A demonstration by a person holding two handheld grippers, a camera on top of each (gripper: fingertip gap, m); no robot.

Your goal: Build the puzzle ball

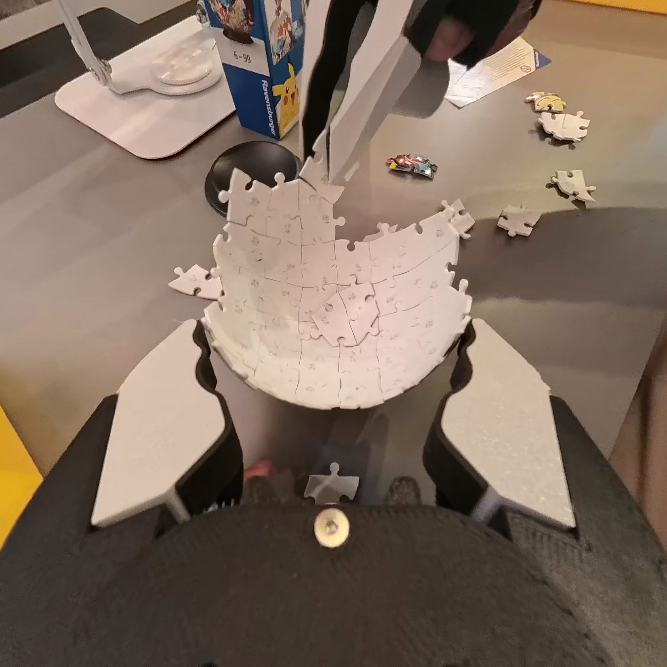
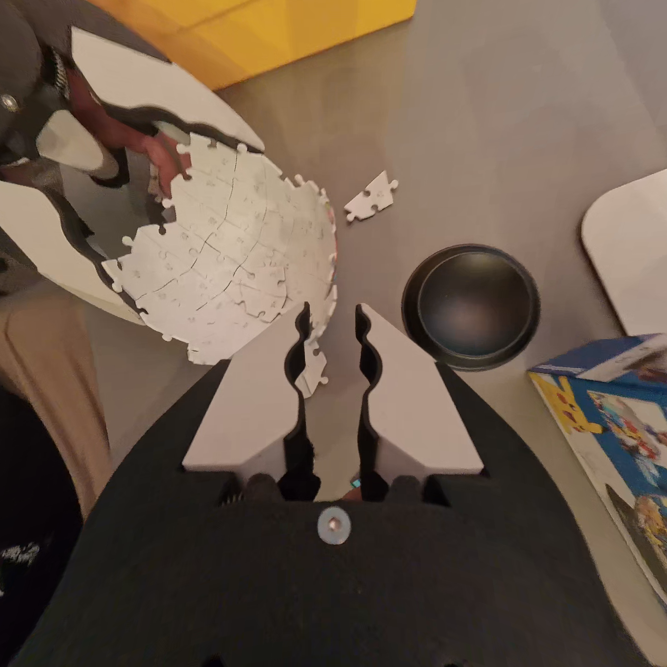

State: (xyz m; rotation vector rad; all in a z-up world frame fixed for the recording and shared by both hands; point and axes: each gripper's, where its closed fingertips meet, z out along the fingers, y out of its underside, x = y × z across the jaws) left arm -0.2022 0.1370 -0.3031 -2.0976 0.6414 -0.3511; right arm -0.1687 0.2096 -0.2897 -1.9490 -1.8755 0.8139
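Plastic white half-built puzzle-ball shell (image 1: 335, 317), light, pops apart: left gripper (image 1: 334, 346) cradles its rim, right gripper (image 2: 332, 310) narrow, pinching edge piece (image 1: 321, 173).

box (image 1: 252, 68) top cut off, white tray (image 2: 628, 252) partly out of frame, right claw (image 1: 326, 158) blurred

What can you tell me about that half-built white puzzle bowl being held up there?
The half-built puzzle ball is a curved shell of interlocked pieces, seen from its white, plastic-looking inner side, each piece faintly numbered. Its rim is jagged with tabs and gaps. The left gripper clamps it between its fingers above the grey table. The right gripper touches a piece at the far rim. A small loose cluster lies inside it.
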